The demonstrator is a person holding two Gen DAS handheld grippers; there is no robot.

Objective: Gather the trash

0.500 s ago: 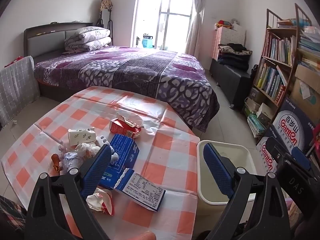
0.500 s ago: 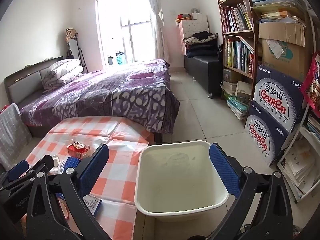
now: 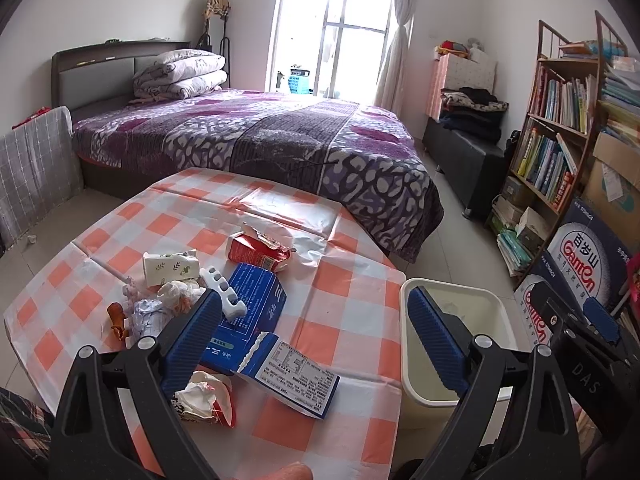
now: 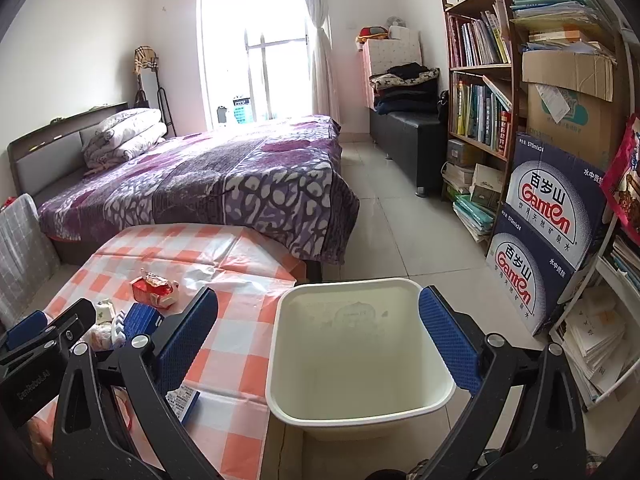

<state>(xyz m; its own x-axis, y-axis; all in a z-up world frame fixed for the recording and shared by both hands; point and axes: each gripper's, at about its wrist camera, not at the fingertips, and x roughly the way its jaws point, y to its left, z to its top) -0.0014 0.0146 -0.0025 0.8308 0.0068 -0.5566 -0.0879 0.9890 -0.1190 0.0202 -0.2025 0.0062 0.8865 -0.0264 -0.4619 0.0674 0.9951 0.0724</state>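
Both the left claw (image 3: 314,336) and right claw (image 4: 318,334) gape wide, apparently empty, above the orange-checked surface (image 3: 352,280) and cream plastic bin (image 4: 360,360).

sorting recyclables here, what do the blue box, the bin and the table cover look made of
Blue box: printed cardboard, judging by its creased flaps and a torn, flattened end.
Bin: cream moulded plastic, smooth, with a rounded rolled rim.
Table cover: probably thin plastic sheeting; it is glossy, with sharp fold lines.

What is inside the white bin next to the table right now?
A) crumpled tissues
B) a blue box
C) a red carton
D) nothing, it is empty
D: the white bin shows only its bare bottom; the trash all lies on the checkered table.
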